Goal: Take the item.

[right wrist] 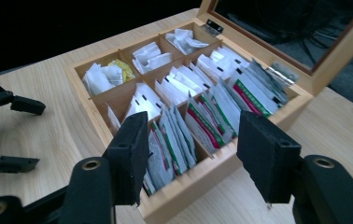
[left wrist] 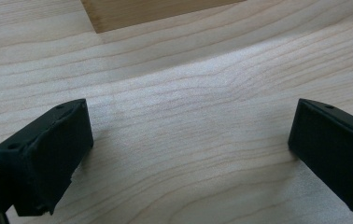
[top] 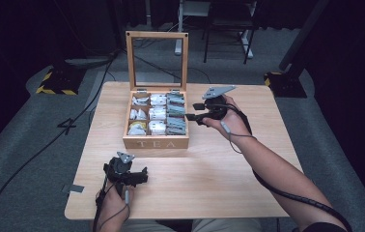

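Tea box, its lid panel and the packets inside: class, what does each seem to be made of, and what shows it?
Tea box: pale wood, matte, with visible grain and "TEA" marked on the front.
Lid panel: clear, probably glass or plastic; the floor shows through it.
Packets: likely paper, maybe foil-lined; thin, flat, creased, printed.

One table [top: 219, 183], one tea box [top: 155, 142] with nine compartments, two tools
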Demonstrator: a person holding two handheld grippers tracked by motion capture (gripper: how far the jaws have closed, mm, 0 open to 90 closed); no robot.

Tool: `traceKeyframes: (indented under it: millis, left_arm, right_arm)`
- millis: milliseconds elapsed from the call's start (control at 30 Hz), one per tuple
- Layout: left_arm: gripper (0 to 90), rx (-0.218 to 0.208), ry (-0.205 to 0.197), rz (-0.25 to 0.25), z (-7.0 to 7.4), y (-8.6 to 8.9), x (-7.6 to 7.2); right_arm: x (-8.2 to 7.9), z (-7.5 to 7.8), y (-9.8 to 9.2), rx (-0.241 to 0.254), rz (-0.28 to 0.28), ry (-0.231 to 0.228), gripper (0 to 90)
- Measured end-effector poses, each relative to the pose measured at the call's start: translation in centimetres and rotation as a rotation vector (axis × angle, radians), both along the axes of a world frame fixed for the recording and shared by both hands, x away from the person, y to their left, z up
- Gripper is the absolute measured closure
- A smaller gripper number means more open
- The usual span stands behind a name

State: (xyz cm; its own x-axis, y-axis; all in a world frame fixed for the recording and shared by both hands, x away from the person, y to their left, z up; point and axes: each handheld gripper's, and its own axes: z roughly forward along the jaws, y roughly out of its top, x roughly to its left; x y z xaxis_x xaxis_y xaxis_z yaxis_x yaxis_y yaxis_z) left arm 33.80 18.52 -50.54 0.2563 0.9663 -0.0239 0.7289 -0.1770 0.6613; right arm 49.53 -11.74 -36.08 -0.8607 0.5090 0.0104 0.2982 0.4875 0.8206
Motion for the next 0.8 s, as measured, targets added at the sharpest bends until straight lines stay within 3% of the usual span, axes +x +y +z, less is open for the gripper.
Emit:
traceKeyframes:
  millis: [233,633,800]
  left_arm:
    - [0.3,-0.002,-0.001,0.001,0.0,0.0,0.0]
    - [0.3,-0.002,0.000,0.001,0.0,0.0,0.0]
    - [0.3,-0.003,0.000,0.001,0.0,0.0,0.0]
  right_arm:
    - [0.6,-1.0,3.0,-0.014,0.032,0.066,50.1]
    - [0.9,-1.6,6.0,-0.012,0.059,0.143,56.1]
    - [0.9,-2.4,7.3,-0.018,0.073,0.154,56.7]
